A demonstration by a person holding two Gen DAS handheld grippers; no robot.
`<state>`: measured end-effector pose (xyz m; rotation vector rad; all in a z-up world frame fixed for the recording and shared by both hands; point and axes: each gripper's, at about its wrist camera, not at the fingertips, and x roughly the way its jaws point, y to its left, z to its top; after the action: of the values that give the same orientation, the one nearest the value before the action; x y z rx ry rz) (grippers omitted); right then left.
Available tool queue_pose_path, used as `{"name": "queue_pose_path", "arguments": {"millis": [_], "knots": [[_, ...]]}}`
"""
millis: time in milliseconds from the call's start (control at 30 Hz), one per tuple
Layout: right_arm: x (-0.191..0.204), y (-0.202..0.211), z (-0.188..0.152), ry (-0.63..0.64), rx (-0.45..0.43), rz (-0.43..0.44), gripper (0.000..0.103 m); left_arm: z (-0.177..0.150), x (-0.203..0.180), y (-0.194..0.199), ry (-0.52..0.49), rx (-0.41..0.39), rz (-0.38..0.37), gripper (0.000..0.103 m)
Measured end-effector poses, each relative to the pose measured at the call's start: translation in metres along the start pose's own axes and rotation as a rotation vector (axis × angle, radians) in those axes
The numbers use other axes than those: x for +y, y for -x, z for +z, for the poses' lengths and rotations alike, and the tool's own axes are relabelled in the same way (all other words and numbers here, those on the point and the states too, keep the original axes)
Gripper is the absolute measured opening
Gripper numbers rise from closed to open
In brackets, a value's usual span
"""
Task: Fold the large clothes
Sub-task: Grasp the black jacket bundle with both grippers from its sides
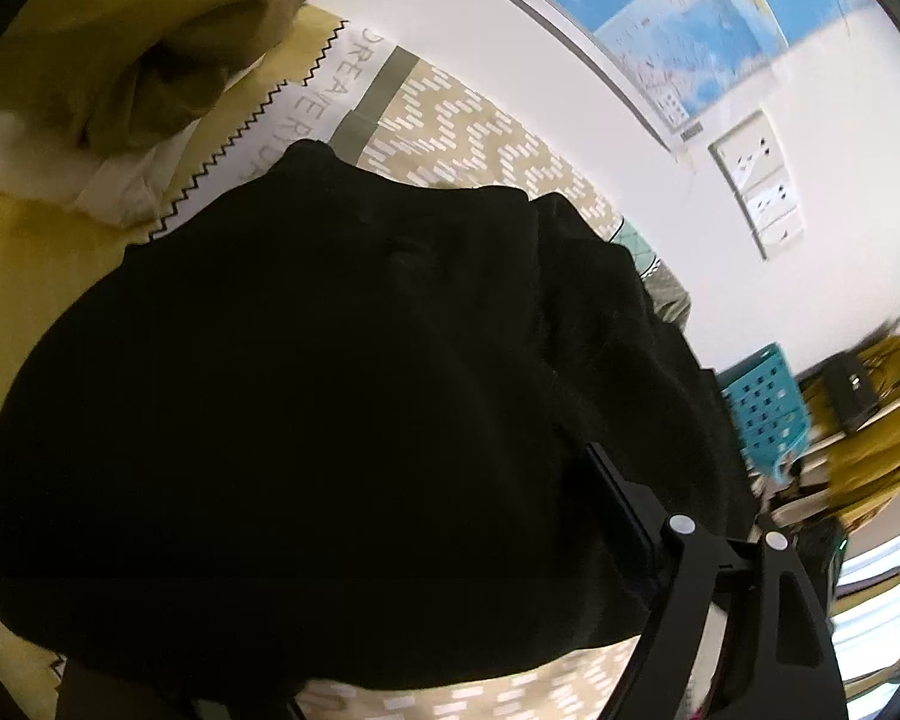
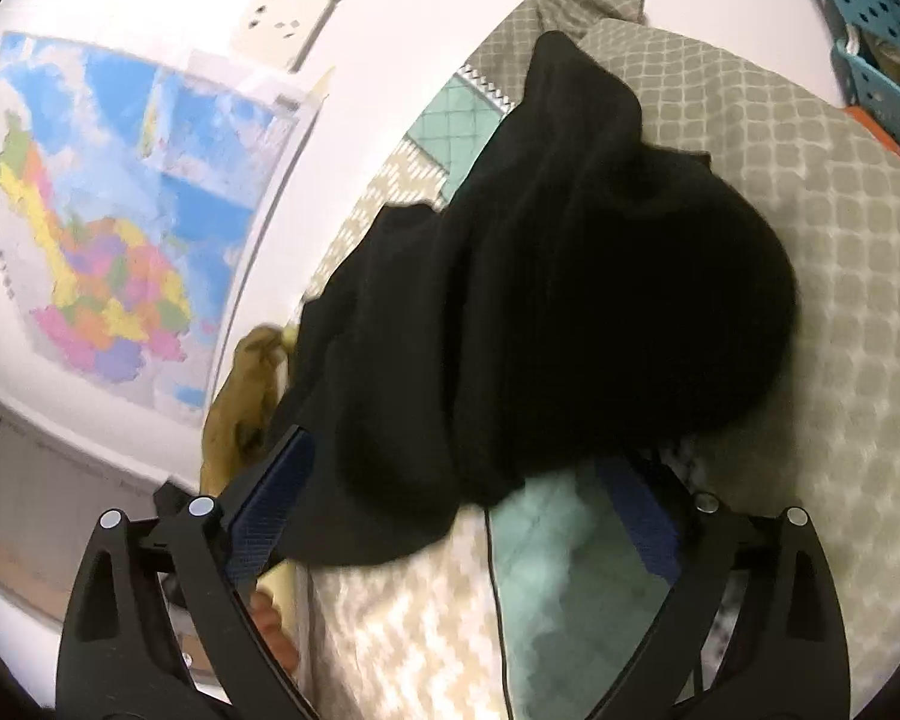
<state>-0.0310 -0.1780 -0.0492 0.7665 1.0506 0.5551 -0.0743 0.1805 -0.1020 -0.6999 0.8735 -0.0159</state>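
Black fabric dominates both wrist views: a large dark garment [image 2: 570,312] lies bunched in a loose heap on a bed, no flat panel or straight fold line showing. By that look the folding is barely begun; spreading, squaring and every fold appear left to do.

Right tongs [image 2: 456,516] stand wide open, one blue-padded finger on each side of the garment's near edge, the pads not visibly pressing it. Left tongs [image 1: 360,648] show only one finger clearly, beside the cloth's lower right; the other is largely lost under the dark fabric, so their spread reads as wide, and whether they hold anything cannot be told.

Beneath the heap lies a patterned bedcover [image 1: 480,138] in beige and white with a pale green panel, and a grey quilted duvet [image 2: 810,228] on one side. A mustard cloth [image 1: 150,42] sits crumpled near the head of the bed. Behind, a white wall carries a coloured map [image 2: 108,222] and wall sockets [image 1: 756,180]; a teal perforated basket [image 1: 762,414] stands off the bed's end.
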Motion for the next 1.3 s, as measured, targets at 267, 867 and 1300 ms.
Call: {"name": "queue_pose_path", "arguments": {"millis": [267,867,1300], "knots": [[0.026,-0.041,0.008,0.078,-0.04,-0.058,0.097,0.001,-0.011,-0.01,-0.078,0.007,0.081,0.083],[0.033,-0.059,0.02,0.089,-0.053,-0.129,0.099,0.008,-0.017,-0.022,-0.122,0.008,0.064,0.096],[0.022,-0.059,0.025,0.071,0.003,-0.087,0.07,0.017,-0.013,-0.022,-0.085,0.017,0.104,0.077]]}}
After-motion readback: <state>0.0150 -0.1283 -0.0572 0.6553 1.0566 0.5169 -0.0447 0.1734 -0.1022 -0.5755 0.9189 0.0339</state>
